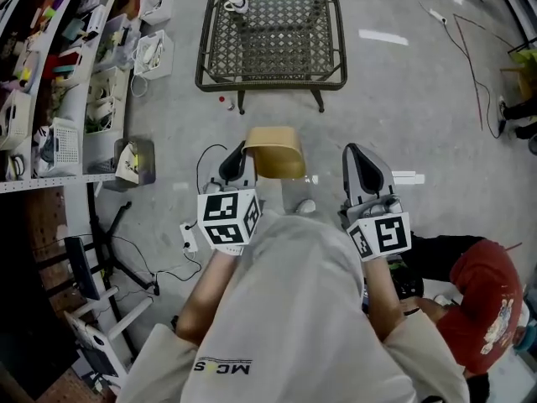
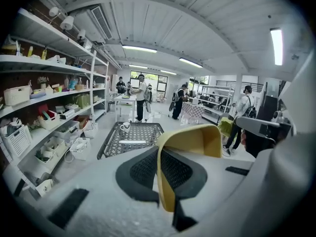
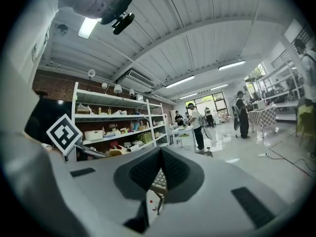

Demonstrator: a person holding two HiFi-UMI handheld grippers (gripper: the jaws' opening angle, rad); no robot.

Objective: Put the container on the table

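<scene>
A tan plastic container [image 1: 274, 151] hangs in the air in front of me, over the grey floor. My left gripper [image 1: 239, 154] is shut on its left wall; in the left gripper view the yellow rim [image 2: 190, 139] runs down between the closed jaws of my left gripper [image 2: 163, 164]. The dark metal lattice table [image 1: 271, 36] stands farther ahead, also seen as the table [image 2: 131, 135] beyond the jaws. My right gripper [image 1: 358, 154] is level with the container on its right, apart from it. The right gripper [image 3: 160, 169] is shut, with nothing held.
A white cup [image 1: 237, 2] sits on the table's far left corner. Shelves with baskets [image 1: 59, 99] line the left side, with cables on the floor beside them. A person in a red cap [image 1: 482, 305] crouches at lower right. Several people stand far off.
</scene>
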